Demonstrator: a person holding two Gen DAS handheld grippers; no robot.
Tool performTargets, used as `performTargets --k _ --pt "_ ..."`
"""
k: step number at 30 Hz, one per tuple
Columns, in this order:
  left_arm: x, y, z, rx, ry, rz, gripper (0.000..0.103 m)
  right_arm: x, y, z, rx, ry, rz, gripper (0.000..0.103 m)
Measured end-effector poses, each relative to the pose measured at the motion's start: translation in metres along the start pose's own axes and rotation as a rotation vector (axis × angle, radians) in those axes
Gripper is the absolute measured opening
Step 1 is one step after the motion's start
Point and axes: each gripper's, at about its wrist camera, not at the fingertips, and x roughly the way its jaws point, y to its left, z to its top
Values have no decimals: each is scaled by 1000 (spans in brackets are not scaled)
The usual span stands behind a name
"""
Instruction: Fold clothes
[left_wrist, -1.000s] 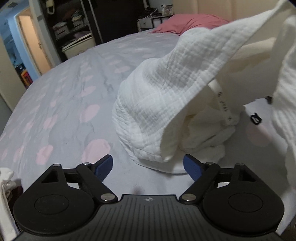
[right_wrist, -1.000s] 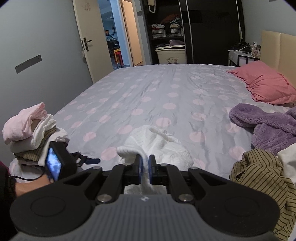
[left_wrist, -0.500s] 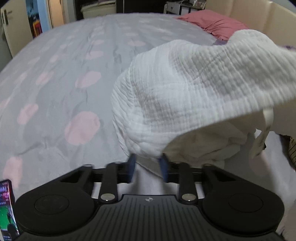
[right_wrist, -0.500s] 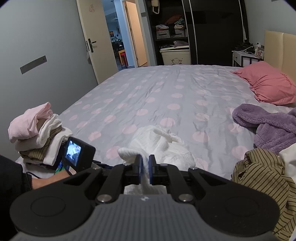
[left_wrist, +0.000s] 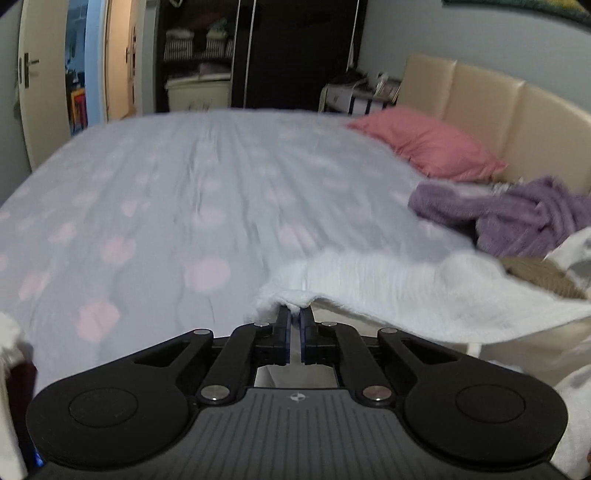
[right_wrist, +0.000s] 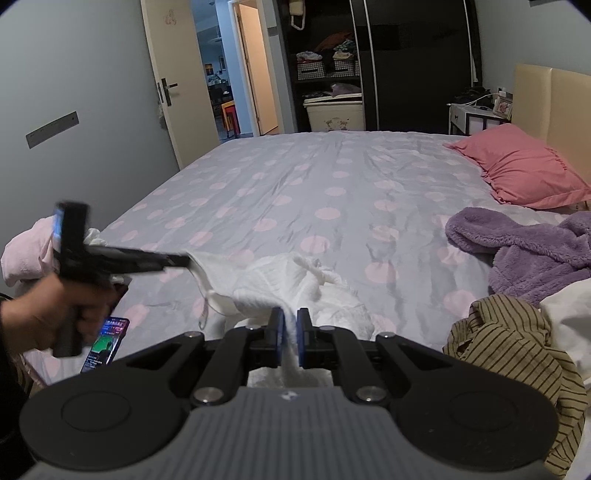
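Blurring hides detail around the left gripper (left_wrist: 294, 314), clamped on the white cloth (left_wrist: 406, 288); right gripper (right_wrist: 289, 315) grips its bunched end; bedspread (right_wrist: 295, 192) beyond lies open.

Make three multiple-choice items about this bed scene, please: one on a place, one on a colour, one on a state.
1. Where does the purple robe lie?
A. in front of the pink pillow
B. on the floor
C. in the wardrobe

2. Which colour are the dots on the bedsheet?
A. green
B. pink
C. black

3. How is the white garment held?
A. by no gripper
B. by the right gripper only
C. by both grippers

Key:
1 A: the purple robe lies on the bed before the pink pillow.
2 B: the bedsheet has pink dots.
3 C: the left gripper and right gripper each pinch the white garment.
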Motion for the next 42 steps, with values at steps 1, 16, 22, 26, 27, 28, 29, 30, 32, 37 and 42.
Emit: performTargets --k 1,16,22,26,27,28,29,30,32,37,42 --pt "-7 2 7 -7 -16 -10 3 -1 1 1 2 -8 1 9" --pt "-187 28 92 -37 -531 -62 2 -80 22 47 -4 -454 89 5" --pt "-151 3 83 45 -386 -122 2 -51 21 41 11 -322 88 5" --pt "-116 3 61 38 -319 -130 2 -11 41 22 -50 -169 93 10" --pt "-114 3 62 33 -316 -135 2 -2 48 16 -67 -135 100 10" --pt "-112 2 63 28 -313 -140 2 8 55 11 -84 -100 106 11" --pt "-110 2 63 23 -310 -146 2 16 61 5 -99 -69 114 12" --pt "-108 2 64 18 -307 -151 2 25 68 0 -113 -40 119 13" --pt "-109 3 63 5 -306 -163 2 42 83 -10 -137 14 123 15" --pt "-113 13 56 -50 -286 -188 2 74 116 -28 -127 57 84 23" --pt "-113 16 54 -75 -278 -199 2 83 148 -57 -132 47 41 36"
